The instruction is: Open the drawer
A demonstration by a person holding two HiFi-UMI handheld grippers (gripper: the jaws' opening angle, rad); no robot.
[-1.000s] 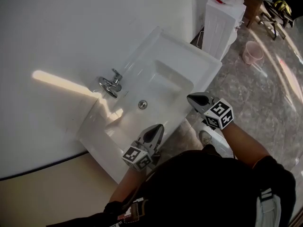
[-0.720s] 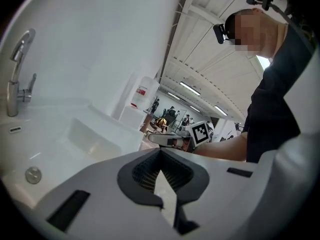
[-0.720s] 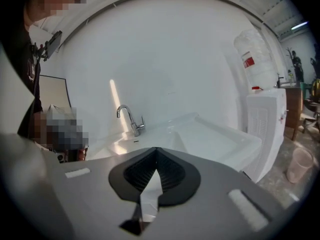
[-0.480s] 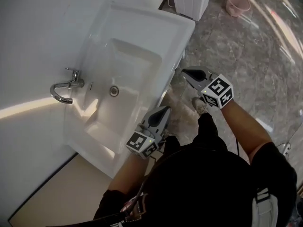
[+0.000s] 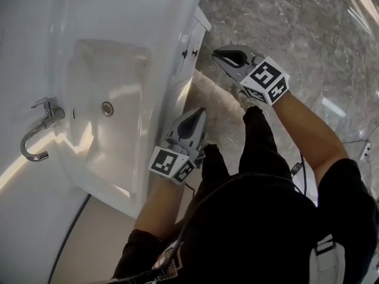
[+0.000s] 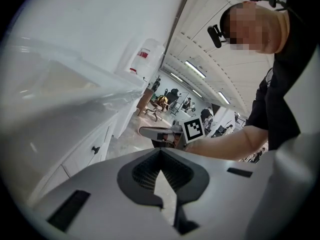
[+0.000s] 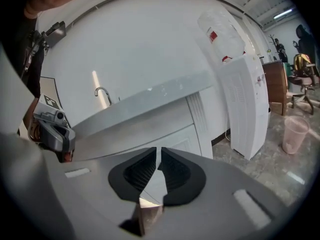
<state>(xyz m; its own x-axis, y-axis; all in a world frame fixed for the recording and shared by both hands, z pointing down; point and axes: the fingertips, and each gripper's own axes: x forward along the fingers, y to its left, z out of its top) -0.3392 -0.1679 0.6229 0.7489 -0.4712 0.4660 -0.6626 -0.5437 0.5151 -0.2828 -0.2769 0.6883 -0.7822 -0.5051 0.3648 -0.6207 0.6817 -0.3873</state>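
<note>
Head view looks steeply down on the white ceramic washbasin cabinet (image 5: 160, 16); its white drawer front (image 5: 190, 37) faces the grey marble floor (image 5: 296, 34) and carries small dark round knobs (image 5: 185, 54). The left claw (image 5: 200, 112) hangs just beside the cabinet's front edge and the right claw (image 5: 217, 53) hangs near the knobs, neither touching; both claws are closed tip to tip with nothing between them.

The drawer is probably stiff painted board on runners, light to pull but slippery on its flat face; a knob looks the only sound hold, small and hard, so a claw would have to part first and close squarely behind its head.

Left gripper view alone shows one knob (image 6: 95, 149) side-on, standing proud of the front; right gripper view alone shows a tall white water dispenser (image 7: 245, 104) and a pink plastic bucket (image 7: 294, 132) beyond.
</note>
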